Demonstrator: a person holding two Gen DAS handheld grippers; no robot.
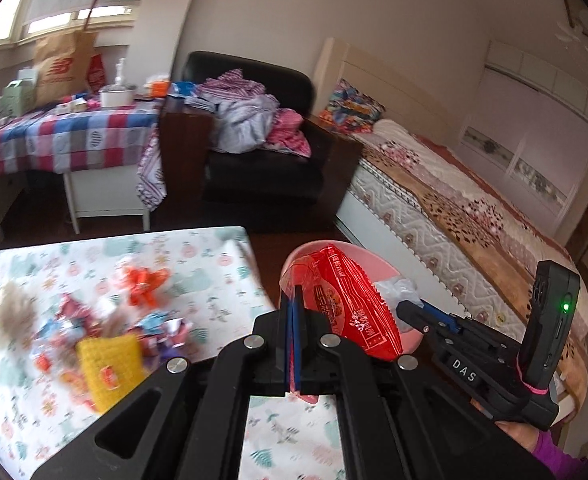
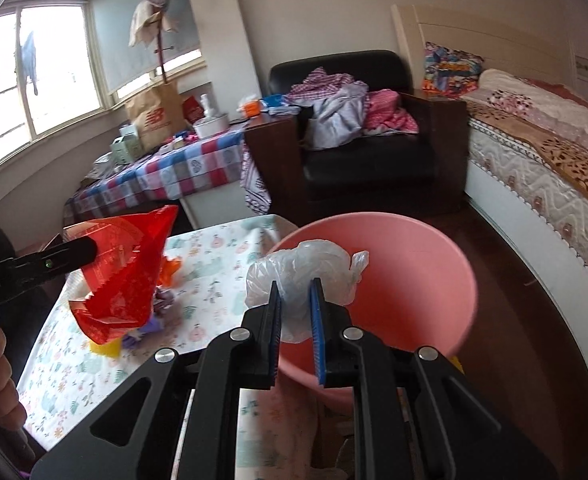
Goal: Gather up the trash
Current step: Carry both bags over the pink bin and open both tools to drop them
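With right gripper (image 2: 296,304) clamped on plastic bag (image 2: 306,268) directly over pink basin (image 2: 434,264), nearer than left gripper (image 1: 294,312) pinching red wrapper (image 1: 350,304) at rim.

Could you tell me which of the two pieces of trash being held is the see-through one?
The crumpled clear plastic bag in the right claw; the left claw pinches a glossy red wrapper.

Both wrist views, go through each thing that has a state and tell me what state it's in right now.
left gripper: shut on red wrapper, held in the air
right gripper: shut on clear plastic bag, over the basin
pink basin: upright, nothing seen inside
trash pile: loose on the table, uncollected
yellow packet: lying on the table
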